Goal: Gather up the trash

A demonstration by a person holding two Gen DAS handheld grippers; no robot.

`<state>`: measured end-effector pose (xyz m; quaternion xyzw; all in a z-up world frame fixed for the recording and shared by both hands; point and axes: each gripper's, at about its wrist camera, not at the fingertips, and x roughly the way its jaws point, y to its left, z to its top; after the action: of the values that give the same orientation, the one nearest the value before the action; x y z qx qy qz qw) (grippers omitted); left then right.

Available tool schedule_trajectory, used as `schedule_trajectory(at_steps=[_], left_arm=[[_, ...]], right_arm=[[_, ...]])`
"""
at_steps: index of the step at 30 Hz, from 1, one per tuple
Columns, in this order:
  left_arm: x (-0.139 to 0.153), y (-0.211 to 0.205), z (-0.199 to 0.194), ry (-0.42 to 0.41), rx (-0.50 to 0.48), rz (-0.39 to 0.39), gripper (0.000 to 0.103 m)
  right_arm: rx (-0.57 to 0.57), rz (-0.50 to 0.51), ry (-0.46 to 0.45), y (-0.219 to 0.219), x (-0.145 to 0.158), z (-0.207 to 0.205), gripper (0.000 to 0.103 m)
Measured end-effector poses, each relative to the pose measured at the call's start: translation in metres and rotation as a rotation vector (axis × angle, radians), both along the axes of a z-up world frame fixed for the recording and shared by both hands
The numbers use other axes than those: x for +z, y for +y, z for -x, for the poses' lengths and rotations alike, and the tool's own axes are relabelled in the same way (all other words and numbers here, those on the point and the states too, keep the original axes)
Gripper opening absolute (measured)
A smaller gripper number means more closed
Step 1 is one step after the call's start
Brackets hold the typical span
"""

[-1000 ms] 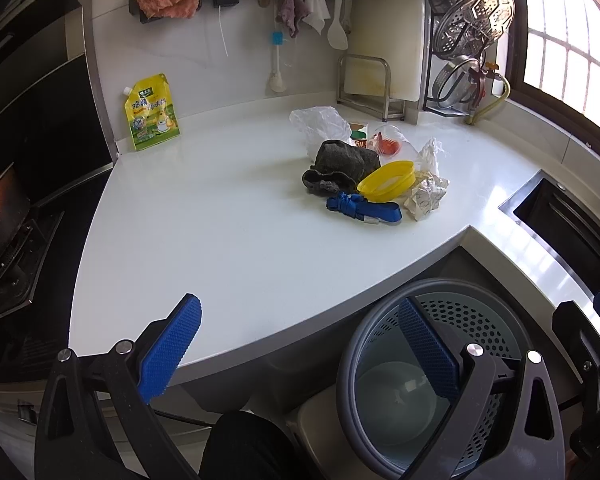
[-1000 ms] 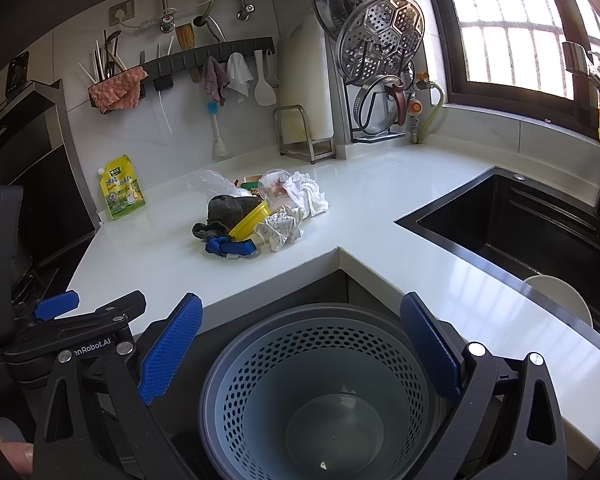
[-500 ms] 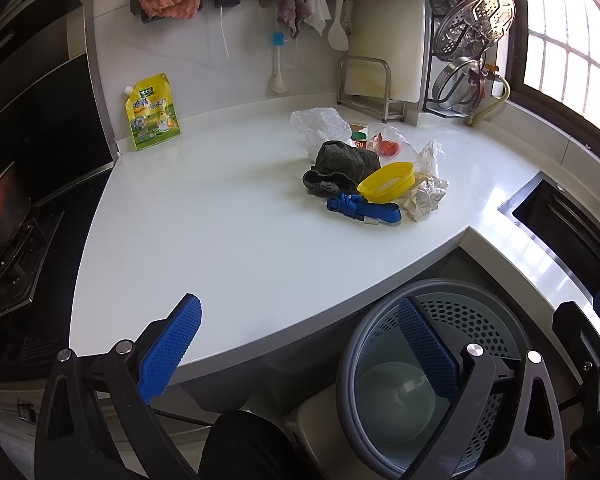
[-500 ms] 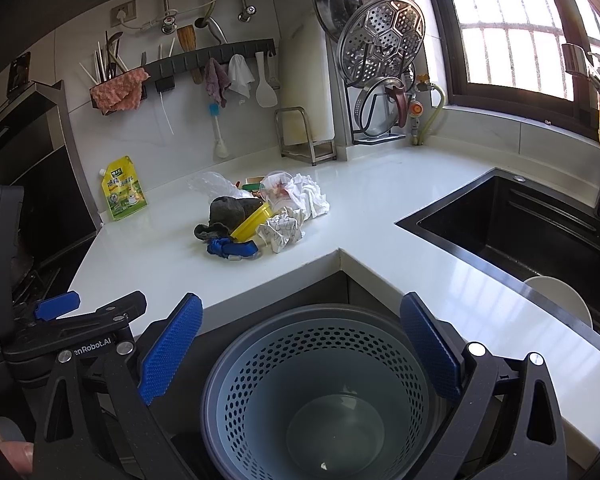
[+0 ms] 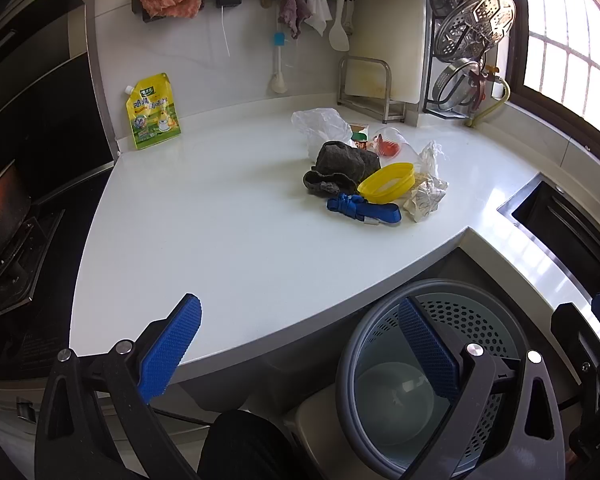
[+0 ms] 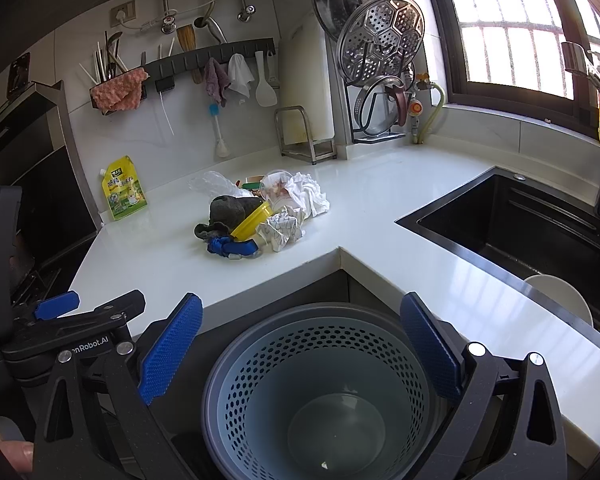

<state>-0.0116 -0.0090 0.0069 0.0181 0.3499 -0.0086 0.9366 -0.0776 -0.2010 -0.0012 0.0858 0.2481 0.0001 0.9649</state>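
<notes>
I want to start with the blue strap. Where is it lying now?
The blue strap lies on the white counter at the pile's near edge, in front of the yellow bowl and beside the crumpled paper.

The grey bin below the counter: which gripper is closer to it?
Right. The right gripper hangs directly over the grey bin, jaws open; the left gripper sits off to its left, by the counter edge.

Barely any change over the last second. In the right wrist view the trash pile shifted a touch right and down-frame: the crumpled white paper ball (image 6: 283, 227) and blue fabric strap (image 6: 232, 247) sit marginally nearer the lens, so the right hand-held gripper (image 6: 298, 354) crept slightly left, though fisheye distortion makes that hard to confirm. The round grey perforated bin (image 6: 320, 396) drifted a hair right in frame. Left wrist view: no visible difference.
</notes>
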Motion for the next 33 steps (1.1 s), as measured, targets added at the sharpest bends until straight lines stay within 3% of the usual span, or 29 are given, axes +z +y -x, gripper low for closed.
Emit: schedule_trajectory(at_steps=[17,33], left_arm=[[-0.011,0.013,-0.011,-0.003,0.027,-0.005,0.097],[-0.025,0.020,-0.082,0.000,0.058,0.025,0.097]], right_arm=[[-0.001,0.003,0.037,-0.005,-0.019,-0.015,0.095],[0.050,0.007,0.065,-0.017,-0.026,-0.108,0.095]])
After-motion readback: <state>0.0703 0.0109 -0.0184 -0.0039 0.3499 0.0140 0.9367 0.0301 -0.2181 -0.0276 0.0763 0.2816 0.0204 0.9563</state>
